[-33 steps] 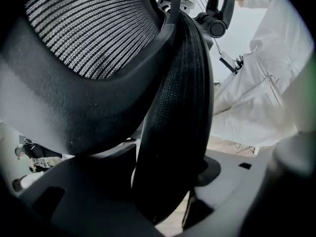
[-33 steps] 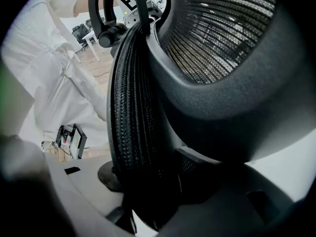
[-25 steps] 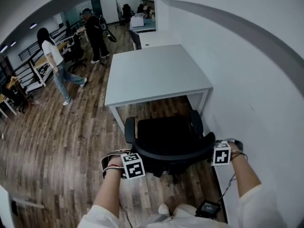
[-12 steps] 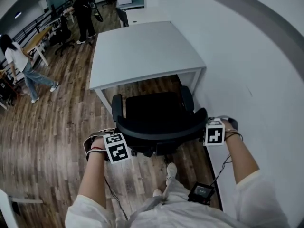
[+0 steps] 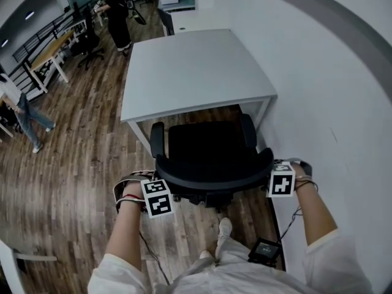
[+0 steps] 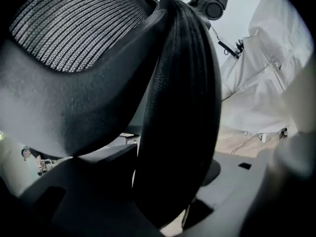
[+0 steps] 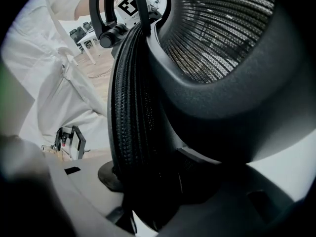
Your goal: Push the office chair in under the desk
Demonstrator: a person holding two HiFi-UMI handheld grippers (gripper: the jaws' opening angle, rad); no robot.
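Black office chair (image 5: 205, 147) backrest gripped in left tongs (image 5: 160, 190) and right tongs (image 5: 278, 176); desk (image 5: 196, 72) ahead, wall (image 5: 331, 90) alongside.

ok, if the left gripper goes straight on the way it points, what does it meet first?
The chair's backrest: the left gripper points down with its jaws astride the top rim, apparently already gripping it.
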